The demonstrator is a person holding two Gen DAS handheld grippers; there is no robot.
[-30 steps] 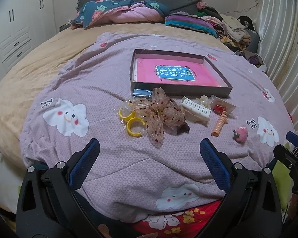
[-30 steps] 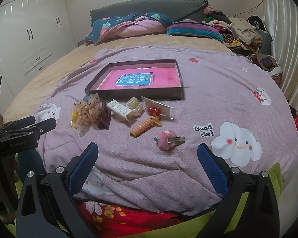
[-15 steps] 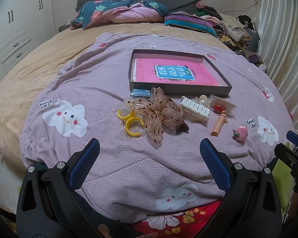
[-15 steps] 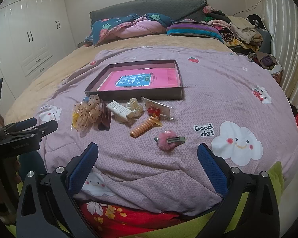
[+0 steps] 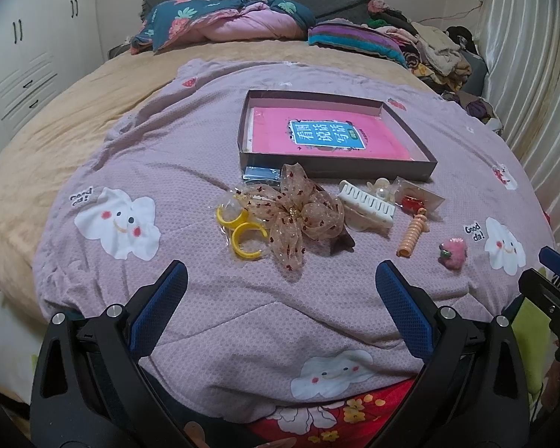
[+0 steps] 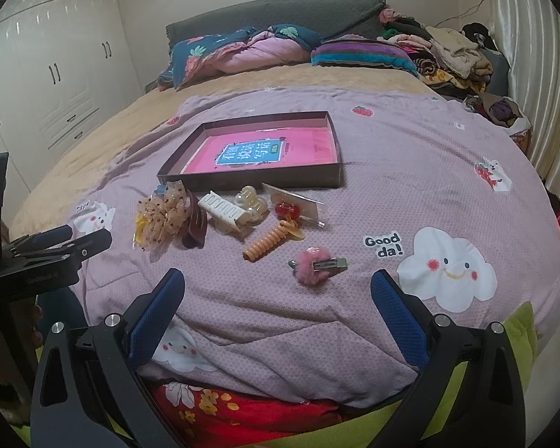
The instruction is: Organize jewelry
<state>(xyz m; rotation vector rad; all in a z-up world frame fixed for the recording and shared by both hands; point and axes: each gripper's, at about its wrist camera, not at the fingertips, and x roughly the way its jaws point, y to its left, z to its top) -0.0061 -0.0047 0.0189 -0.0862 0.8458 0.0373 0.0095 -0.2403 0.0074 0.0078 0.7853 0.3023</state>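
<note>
A shallow dark box (image 5: 410,171) (image 6: 250,181) with a pink booklet inside lies on the purple blanket. In front of it lie hair accessories: yellow rings (image 5: 244,237), a sheer spotted bow (image 5: 298,216) (image 6: 166,212), a white claw clip (image 5: 367,205) (image 6: 224,211), a packet with red beads (image 5: 414,199) (image 6: 291,209), an orange spiral tie (image 5: 410,237) (image 6: 268,242) and a pink fluffy clip (image 5: 453,254) (image 6: 315,263). My left gripper (image 5: 280,283) is open and empty, short of the bow. My right gripper (image 6: 278,289) is open and empty, just short of the pink clip.
The blanket (image 5: 168,156) covers a bed with pillows and a quilt (image 5: 224,22) at the head and a clothes pile (image 5: 436,52) at the far right. White wardrobes (image 6: 56,74) stand left. A curtain (image 6: 537,74) hangs right.
Both views have shifted only slightly; the items sit a touch lower in the right wrist view. Both grippers stay open and nothing on the bed has moved.
</note>
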